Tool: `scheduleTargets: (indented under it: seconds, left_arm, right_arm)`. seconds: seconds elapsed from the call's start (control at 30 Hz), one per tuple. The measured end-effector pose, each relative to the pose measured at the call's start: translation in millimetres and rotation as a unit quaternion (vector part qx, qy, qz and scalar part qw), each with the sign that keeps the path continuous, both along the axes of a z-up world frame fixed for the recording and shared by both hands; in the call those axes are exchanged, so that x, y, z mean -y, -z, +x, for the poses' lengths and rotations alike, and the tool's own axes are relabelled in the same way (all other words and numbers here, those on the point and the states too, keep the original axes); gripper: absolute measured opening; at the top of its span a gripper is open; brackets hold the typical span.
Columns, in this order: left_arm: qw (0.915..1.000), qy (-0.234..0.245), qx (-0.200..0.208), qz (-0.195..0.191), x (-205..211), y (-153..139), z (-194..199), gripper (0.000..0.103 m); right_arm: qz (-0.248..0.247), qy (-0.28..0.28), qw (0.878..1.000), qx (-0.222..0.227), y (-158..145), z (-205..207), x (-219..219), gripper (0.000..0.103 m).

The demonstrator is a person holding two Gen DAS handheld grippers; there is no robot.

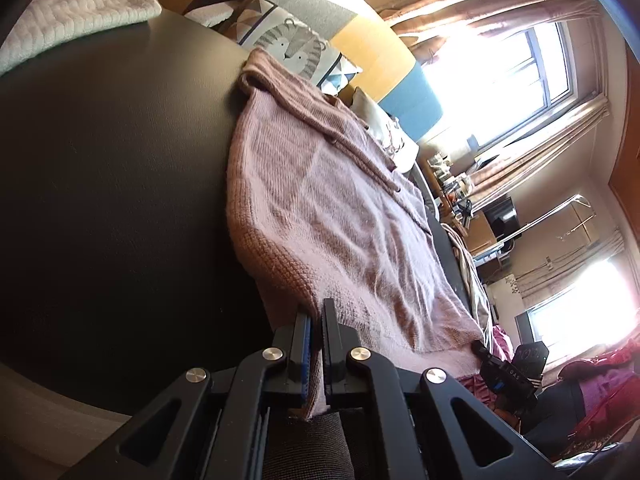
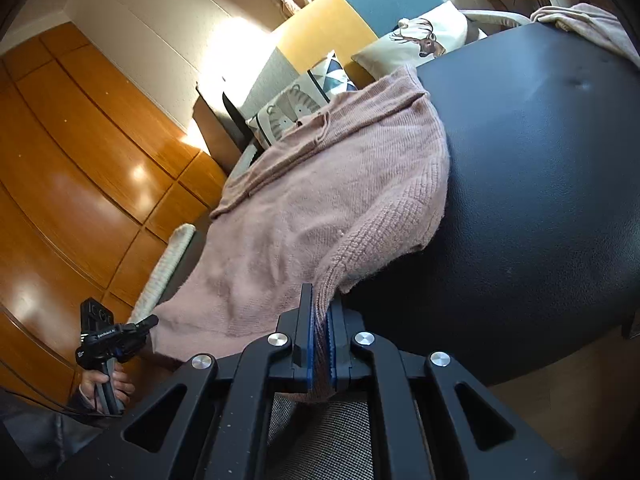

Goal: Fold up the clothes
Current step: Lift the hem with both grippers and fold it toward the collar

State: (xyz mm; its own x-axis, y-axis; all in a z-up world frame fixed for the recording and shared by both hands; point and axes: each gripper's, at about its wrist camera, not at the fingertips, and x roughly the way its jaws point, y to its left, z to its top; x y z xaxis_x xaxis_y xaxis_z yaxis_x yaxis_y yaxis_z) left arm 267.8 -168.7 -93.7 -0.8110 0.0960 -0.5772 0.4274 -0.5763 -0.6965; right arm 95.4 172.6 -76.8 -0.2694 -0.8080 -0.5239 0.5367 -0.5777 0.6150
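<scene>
My left gripper (image 1: pixel 318 320) and right gripper (image 2: pixel 320 312) each pinch the near hem of the pink sweater (image 1: pixel 328 208), which stretches ahead of both across the black table (image 1: pixel 120 160).

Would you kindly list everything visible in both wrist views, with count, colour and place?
Knitted pink sweater: one, dusty pink, spread on the black table, near hem pinched at two corners.
Smooth black table: one, black, under the sweater.
Folded ribbed towel: one, off-white, far table corner.
Printed cushions: three, white with animal and triangle prints, beyond the table.
Wooden wardrobe: one, orange-brown, left wall.
Left tongs: black, shut on the hem.
Right tongs: black, shut on the hem.
Hand: one, holding the left handle.
</scene>
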Motion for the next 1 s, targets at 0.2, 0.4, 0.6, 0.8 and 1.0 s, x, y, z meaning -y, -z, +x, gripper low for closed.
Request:
scheduleTargets:
  seconds: [0.2, 0.4, 0.6, 0.8, 1.0]
  left_arm:
    - [0.9998, -0.006, -0.021, 0.002, 4.7, -10.1, 3.2, 0.004]
    - [0.999, -0.012, -0.042, -0.006, 6.9, -24.7, 7.5, 0.004]
    - [0.9978, -0.02, -0.062, -0.012, 15.7, -38.9, 8.2, 0.004]
    - [0.9962, -0.024, -0.081, -0.022, 25.9, -52.9, -3.4, 0.004]
    - [0.9946, -0.025, -0.095, -0.035, 36.7, -66.8, -21.9, 0.004]
  right_arm:
    - [-0.009, -0.015, 1.0, -0.012, -10.8, 4.2, 3.1, 0.005]
    - [-0.024, -0.015, 0.999, -0.019, -20.4, 0.5, 2.3, 0.005]
    - [-0.034, -0.002, 0.999, -0.023, -27.8, -10.1, -0.5, 0.005]
    - [-0.028, 0.004, 0.999, -0.038, -37.7, -24.7, 6.2, 0.005]
    - [-0.023, 0.006, 0.998, -0.061, -53.8, -41.8, 21.0, 0.005]
